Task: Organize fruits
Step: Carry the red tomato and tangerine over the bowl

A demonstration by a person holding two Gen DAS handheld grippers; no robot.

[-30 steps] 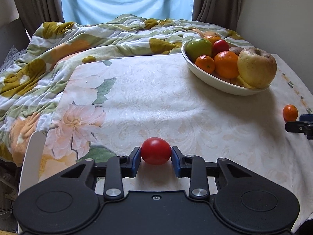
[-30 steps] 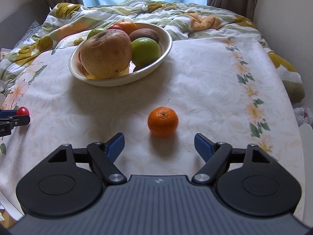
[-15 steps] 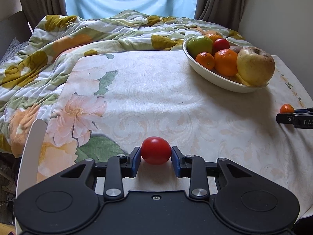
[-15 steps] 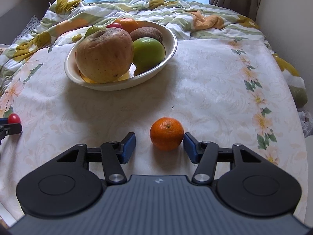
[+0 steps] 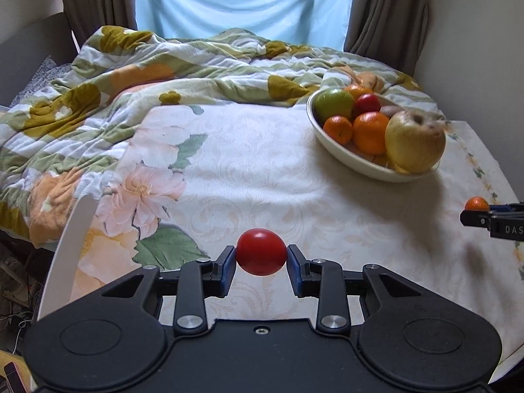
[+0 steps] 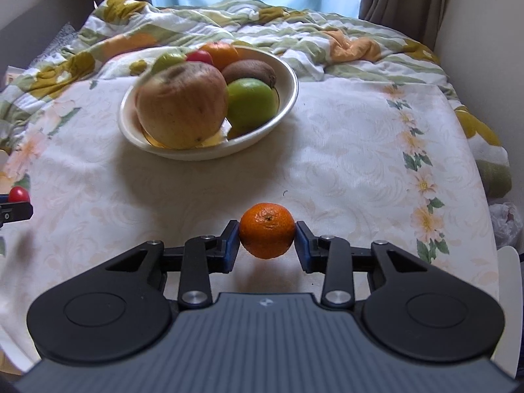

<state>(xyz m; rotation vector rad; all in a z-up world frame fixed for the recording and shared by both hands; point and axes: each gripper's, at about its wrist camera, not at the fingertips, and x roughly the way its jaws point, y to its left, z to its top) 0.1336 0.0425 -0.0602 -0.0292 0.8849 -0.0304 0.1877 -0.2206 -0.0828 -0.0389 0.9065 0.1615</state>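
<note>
My left gripper (image 5: 261, 262) is shut on a small red tomato (image 5: 261, 251) and holds it above the tablecloth. My right gripper (image 6: 267, 240) is shut on a small mandarin (image 6: 267, 234) and holds it just above the cloth. A cream bowl (image 5: 347, 160) at the far right of the left wrist view holds a large yellow apple (image 5: 414, 144), a green apple, oranges, a kiwi and a small red fruit. The bowl also shows in the right wrist view (image 6: 262, 137). Each gripper appears at the edge of the other's view, the right one (image 5: 491, 217) and the left one (image 6: 14, 208).
A floral tablecloth (image 5: 245, 180) covers the table. A rumpled floral blanket (image 5: 131, 75) lies behind it, under a curtained window. A white chair back (image 5: 70, 239) stands at the table's left edge. A wall is close on the right.
My right gripper moved forward around the mandarin, shut on it and lifted it. My left gripper rose and tilted back with the tomato still held.
</note>
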